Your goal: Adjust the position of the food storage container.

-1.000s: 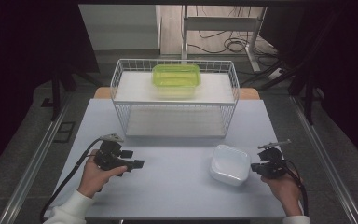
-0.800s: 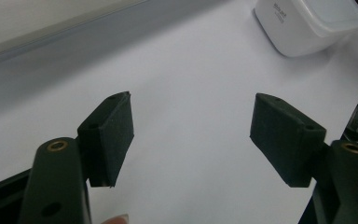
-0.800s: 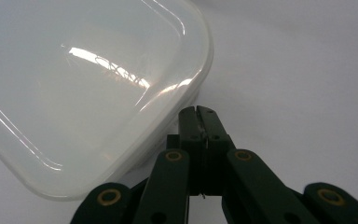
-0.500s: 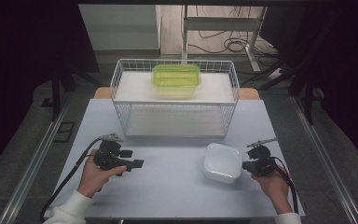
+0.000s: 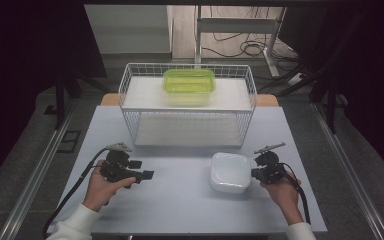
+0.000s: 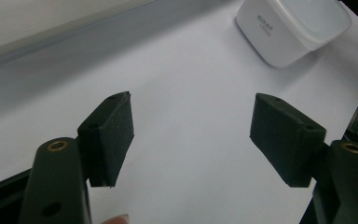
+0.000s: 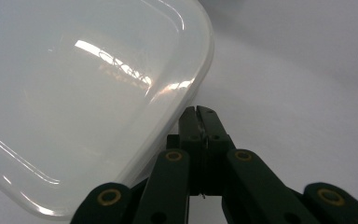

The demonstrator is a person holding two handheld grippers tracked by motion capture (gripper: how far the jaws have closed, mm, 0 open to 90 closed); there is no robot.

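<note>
High view: a white, square, lidded plastic container (image 5: 230, 172) rests on the pale grey desk (image 5: 180, 200), right of centre and near the front edge. The right tool (image 5: 254, 173) lies level just beside the container's right side, its tip at or against the wall; contact cannot be judged from above. The left tool (image 5: 149, 175) is held over bare desk at the near left, well apart from the container, pointing right toward it.

Left gripper view: the left tool (image 6: 191, 140) has its jaws spread wide with nothing between them; the container (image 6: 291, 25) sits farther off, cut off by the upper edge. A fingertip is cut off at the bottom edge.

Right gripper view: the right tool (image 7: 199, 114) has its jaws pressed together, pinching nothing, the tip beside the rounded rim of the container (image 7: 74, 93); most of the lid runs out of frame.

Far side: a white wire basket shelf (image 5: 187, 107) carries a translucent yellow-green plastic box (image 5: 189, 82). The surroundings beyond the desk are too dark to make out.
</note>
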